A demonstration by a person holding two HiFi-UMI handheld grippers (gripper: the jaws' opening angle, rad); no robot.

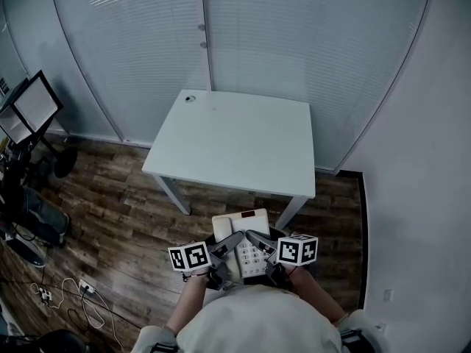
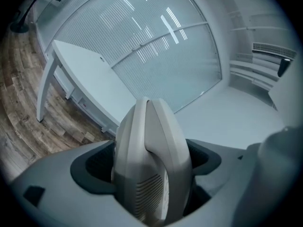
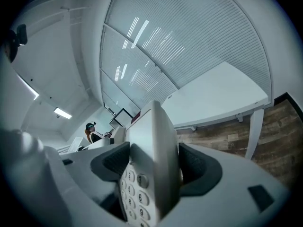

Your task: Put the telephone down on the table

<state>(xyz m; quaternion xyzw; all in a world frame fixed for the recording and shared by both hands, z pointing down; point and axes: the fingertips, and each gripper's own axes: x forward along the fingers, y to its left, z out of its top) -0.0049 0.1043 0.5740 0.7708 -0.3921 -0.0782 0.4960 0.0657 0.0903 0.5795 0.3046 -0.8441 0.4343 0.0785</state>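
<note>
White telephone (image 1: 241,223), numbered grey keys (image 3: 134,195), handset (image 2: 149,160) along left.

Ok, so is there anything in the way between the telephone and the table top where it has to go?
Nothing visible. The telephone, clamped by the left gripper and right gripper, hangs short of the table's near edge; only a small round fitting sits at its far left corner.

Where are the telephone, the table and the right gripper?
telephone (image 1: 252,255): head view, on its keypad.
table (image 1: 235,140): head view, bare middle of its top.
right gripper (image 3: 155,164): right gripper view, midway between its jaws, which clamp the telephone.
</note>
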